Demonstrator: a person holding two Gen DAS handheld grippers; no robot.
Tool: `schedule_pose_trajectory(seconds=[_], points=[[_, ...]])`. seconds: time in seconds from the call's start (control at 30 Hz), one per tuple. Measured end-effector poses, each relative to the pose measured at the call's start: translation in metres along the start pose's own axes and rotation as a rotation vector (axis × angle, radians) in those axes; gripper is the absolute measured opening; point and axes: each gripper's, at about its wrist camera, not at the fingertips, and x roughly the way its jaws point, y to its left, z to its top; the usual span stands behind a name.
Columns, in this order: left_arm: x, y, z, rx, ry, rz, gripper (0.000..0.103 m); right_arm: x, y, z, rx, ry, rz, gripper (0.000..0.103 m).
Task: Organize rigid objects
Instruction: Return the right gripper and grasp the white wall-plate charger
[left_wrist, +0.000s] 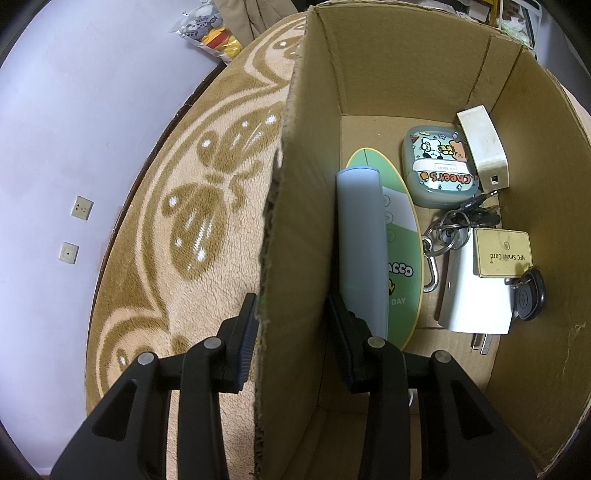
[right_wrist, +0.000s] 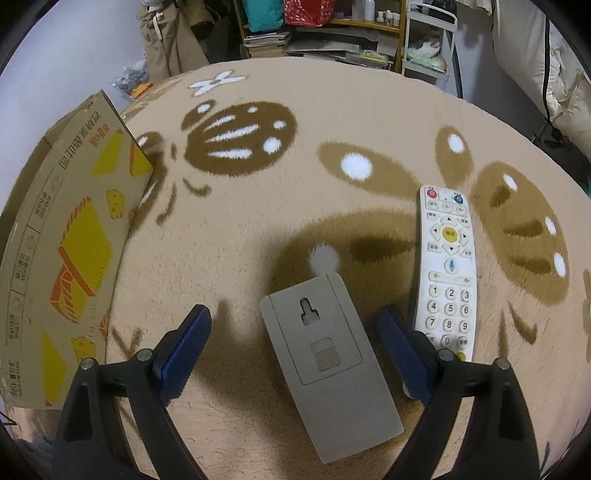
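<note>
The right tool stands spread wide around a grey remote, lower centre. The left tool straddles the cardboard box wall, released; its base is cut off.

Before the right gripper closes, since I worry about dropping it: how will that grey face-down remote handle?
The grey remote looks like a stiff plastic slab, so it probably won't flex. Lying flat on the plush blanket, it shouldn't roll. Its smooth back may slip slightly between the right gripper pads.
</note>
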Motion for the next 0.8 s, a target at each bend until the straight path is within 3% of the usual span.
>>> schedule_pose_trajectory(seconds=[0.1, 0.37, 0.57, 0.8], points=[[0.0, 0.0, 0.0, 0.0, 0.0, 0.001, 0.037, 0.004, -0.001, -0.001, 0.006, 0.017, 0.009, 0.096], [0.0, 0.0, 0.0, 0.001, 0.0, 0.001, 0.037, 0.008, -0.004, -0.005, 0.008, 0.04, -0.017, 0.08], [-0.001, 0.0, 0.0, 0.0, 0.001, 0.001, 0.037, 0.008, -0.003, -0.005, 0.004, 0.049, -0.029, 0.077], [-0.001, 0.0, -0.001, 0.002, 0.0, 0.002, 0.037, 0.004, -0.011, -0.004, 0.043, 0.043, -0.054, 0.055]])
